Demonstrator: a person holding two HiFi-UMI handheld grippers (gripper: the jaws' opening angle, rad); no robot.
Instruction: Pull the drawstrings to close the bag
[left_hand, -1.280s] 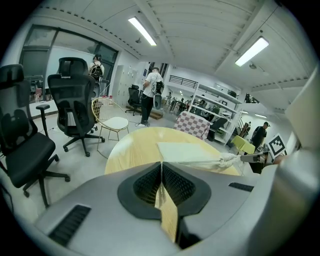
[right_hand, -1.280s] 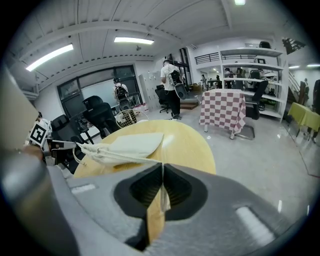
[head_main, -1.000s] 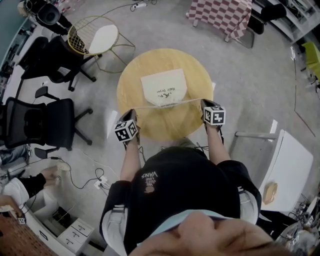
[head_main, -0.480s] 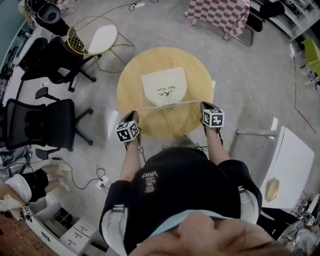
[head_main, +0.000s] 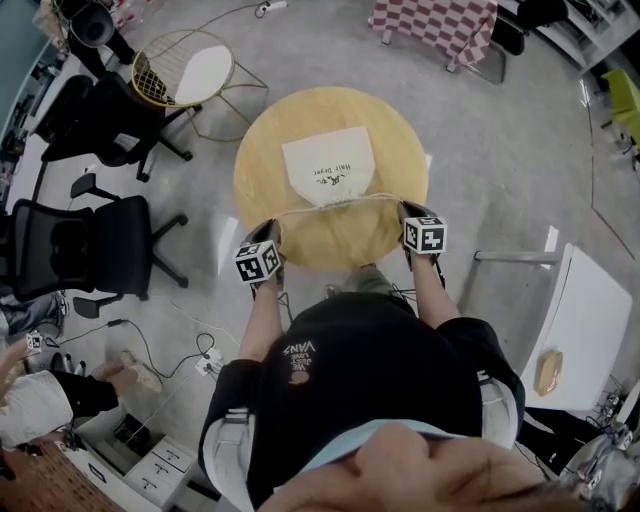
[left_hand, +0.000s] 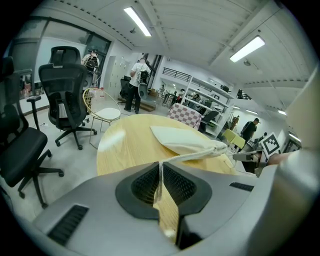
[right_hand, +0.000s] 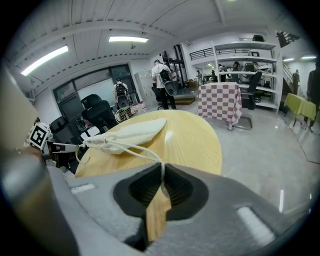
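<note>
The bag (head_main: 330, 168) lies mid-bench (head_main: 392, 128), mouth gathered. At the bench's near edge the left hand-held gripper (head_main: 270, 228) clamps one drawstring (right_hand: 138, 150) end for an outward pull; the right hand-held gripper (head_main: 410, 208) nips the other, its jaws just easing apart

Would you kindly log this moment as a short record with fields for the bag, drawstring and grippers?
table: round, wooden
bag: cream, lying flat, mouth gathered toward the person
drawstring: runs from the mouth to both grippers
left gripper: shut on drawstring
right gripper: pinching drawstring, jaws have just been opening
</note>
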